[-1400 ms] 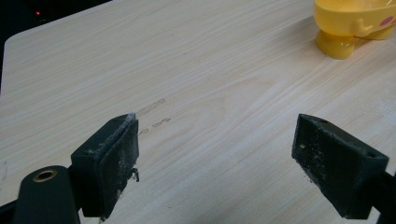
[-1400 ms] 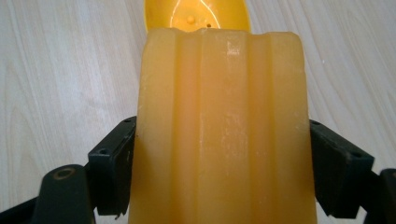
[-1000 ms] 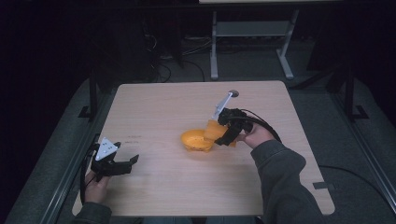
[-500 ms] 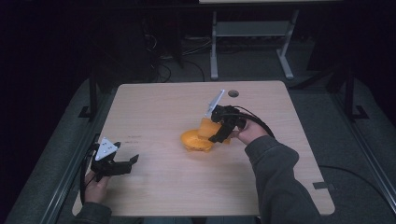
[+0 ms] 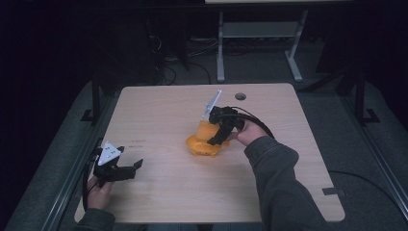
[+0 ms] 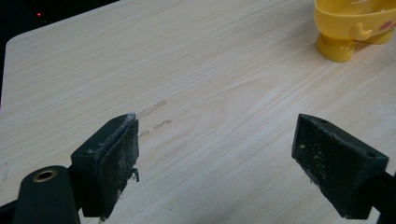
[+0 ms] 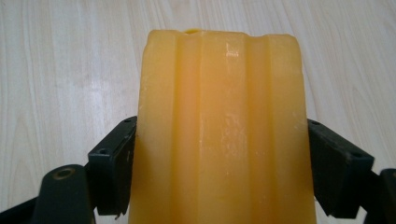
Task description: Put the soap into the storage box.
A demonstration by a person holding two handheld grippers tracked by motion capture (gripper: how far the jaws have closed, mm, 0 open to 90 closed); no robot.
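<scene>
The person wears a dark grey sleeve (image 5: pixel 279 173), and both black grippers carry grey three-cornered plates and black cables.

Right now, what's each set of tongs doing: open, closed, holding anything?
Left tongs: open, holding nothing, low over the table near its front left corner.
Right tongs: closed on the ribbed orange piece, jaws against both its sides.

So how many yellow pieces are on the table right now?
2, as far as I can tell. A ribbed yellow block sits between the right gripper jaws, over a low yellow base at mid-table. The gripper may hide more.
</scene>
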